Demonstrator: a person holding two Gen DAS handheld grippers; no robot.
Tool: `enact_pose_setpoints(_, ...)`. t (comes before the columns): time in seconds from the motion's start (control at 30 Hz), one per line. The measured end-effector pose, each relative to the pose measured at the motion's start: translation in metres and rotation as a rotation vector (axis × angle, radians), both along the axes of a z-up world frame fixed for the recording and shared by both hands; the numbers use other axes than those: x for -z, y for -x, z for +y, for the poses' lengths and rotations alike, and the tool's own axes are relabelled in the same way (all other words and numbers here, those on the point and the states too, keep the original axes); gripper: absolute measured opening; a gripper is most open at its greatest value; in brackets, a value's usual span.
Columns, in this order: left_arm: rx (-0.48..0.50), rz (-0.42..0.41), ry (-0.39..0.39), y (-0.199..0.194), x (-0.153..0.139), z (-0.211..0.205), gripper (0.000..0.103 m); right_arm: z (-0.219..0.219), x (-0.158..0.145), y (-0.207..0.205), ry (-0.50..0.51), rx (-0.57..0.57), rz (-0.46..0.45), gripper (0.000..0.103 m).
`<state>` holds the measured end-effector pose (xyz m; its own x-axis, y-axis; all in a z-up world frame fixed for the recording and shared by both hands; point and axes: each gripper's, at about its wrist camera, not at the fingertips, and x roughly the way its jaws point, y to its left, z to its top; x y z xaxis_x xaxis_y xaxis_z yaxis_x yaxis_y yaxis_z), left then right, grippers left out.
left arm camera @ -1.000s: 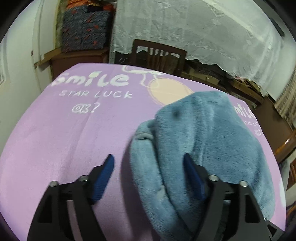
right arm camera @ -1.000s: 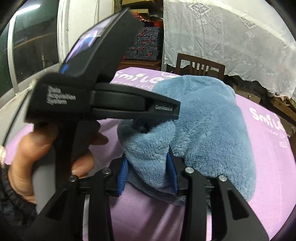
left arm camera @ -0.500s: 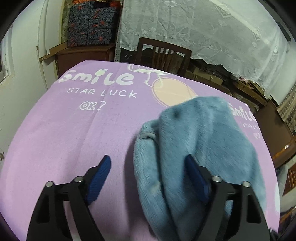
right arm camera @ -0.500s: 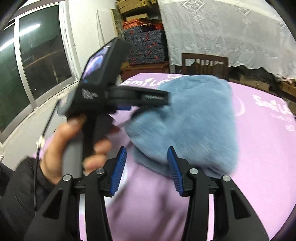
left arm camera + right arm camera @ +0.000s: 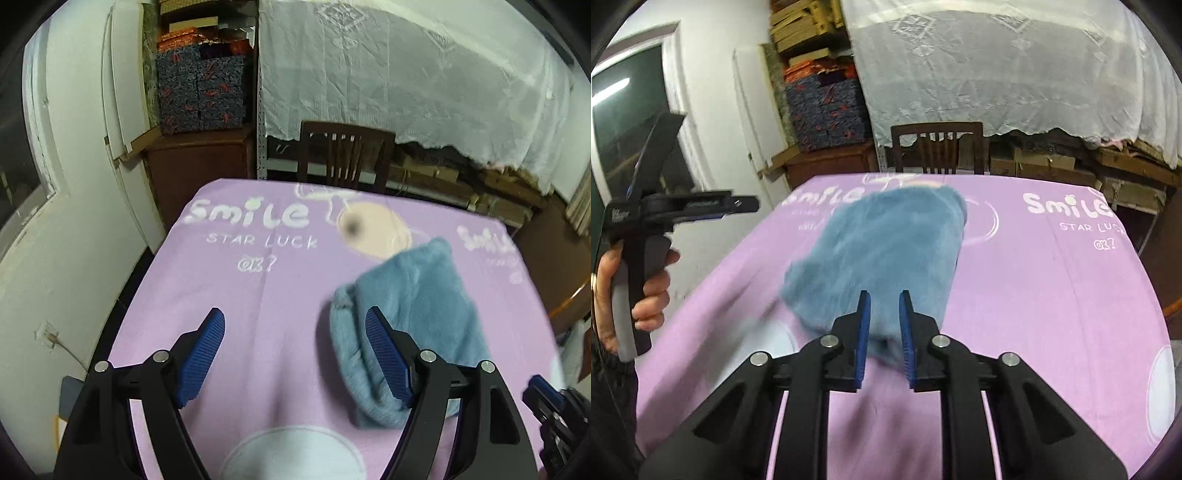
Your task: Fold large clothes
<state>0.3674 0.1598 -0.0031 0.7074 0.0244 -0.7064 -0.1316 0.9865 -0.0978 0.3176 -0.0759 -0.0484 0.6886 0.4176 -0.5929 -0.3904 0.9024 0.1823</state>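
Note:
A folded blue fleece garment (image 5: 413, 314) lies on the purple "Smile" table cover (image 5: 258, 295); it also shows in the right wrist view (image 5: 886, 251). My left gripper (image 5: 295, 321) is open and empty, raised above the table, left of the garment. It shows held in a hand at the left of the right wrist view (image 5: 683, 206). My right gripper (image 5: 884, 299) is raised above the garment's near end, its jaws a narrow gap apart with nothing between them.
A wooden chair (image 5: 345, 155) stands at the table's far edge. Patterned boxes (image 5: 201, 92) sit on a brown cabinet at the back left. A white lace cloth (image 5: 424, 81) covers shelves behind. A white wall is at the left.
My right gripper let go of the garment's folded end and pulled back and up. My left gripper also drew back and up. The garment now lies folded on the table.

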Motion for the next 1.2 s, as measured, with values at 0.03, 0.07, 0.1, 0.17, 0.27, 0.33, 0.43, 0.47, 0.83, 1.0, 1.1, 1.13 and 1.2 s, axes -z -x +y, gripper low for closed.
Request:
enact_pose_setpoints(0.03,0.019,0.001,0.025,0.001,-0.001,-0.002,0.078,-0.001,-0.006,-0.009,-0.019,0.006,0.005,0.015)
enact_pose_setpoints(0.07,0.039,0.002,0.039,0.001,0.001,-0.005,0.078,-0.001,-0.011,-0.017,-0.032,0.018,0.008,0.015)
enact_pose_setpoints(0.1,0.068,0.007,0.05,0.001,0.005,-0.011,0.078,0.0,-0.013,-0.026,-0.045,0.031,0.011,0.015)
enact_pose_setpoints(0.17,0.118,0.029,0.046,-0.001,0.022,-0.029,0.078,0.004,-0.013,-0.045,-0.06,0.039,0.025,0.015)
enact_pose_setpoints(0.27,0.162,0.061,0.068,-0.01,0.051,-0.046,0.078,0.015,-0.007,-0.07,-0.052,0.05,0.045,0.015)
enact_pose_setpoints(0.33,0.166,0.071,0.096,-0.015,0.066,-0.048,0.078,0.022,0.001,-0.083,-0.046,0.057,0.052,0.015)
enact_pose_setpoints(0.43,0.16,0.086,0.119,-0.026,0.087,-0.043,0.079,0.028,0.018,-0.1,-0.06,0.06,0.082,0.015)
enact_pose_setpoints(0.47,0.157,0.093,0.133,-0.029,0.095,-0.039,0.08,0.029,0.024,-0.105,-0.063,0.06,0.092,0.015)
enact_pose_setpoints(0.83,0.159,0.101,0.265,-0.042,0.138,-0.015,0.093,0.027,0.085,-0.118,-0.079,0.082,0.099,0.013)
enact_pose_setpoints(1.0,0.152,0.069,0.183,-0.035,0.134,-0.027,0.093,0.023,0.088,-0.116,-0.091,0.059,0.084,0.013)
enact_pose_setpoints(1.1,0.14,0.044,0.099,-0.028,0.129,-0.037,0.093,0.02,0.088,-0.115,-0.1,0.051,0.09,0.013)
enact_pose_setpoints(1.13,0.136,0.035,0.07,-0.026,0.127,-0.04,0.093,0.02,0.088,-0.115,-0.102,0.05,0.092,0.013)
enact_pose_setpoints(1.2,0.129,0.015,0.002,-0.021,0.123,-0.049,0.093,0.018,0.087,-0.116,-0.107,0.045,0.1,0.013)
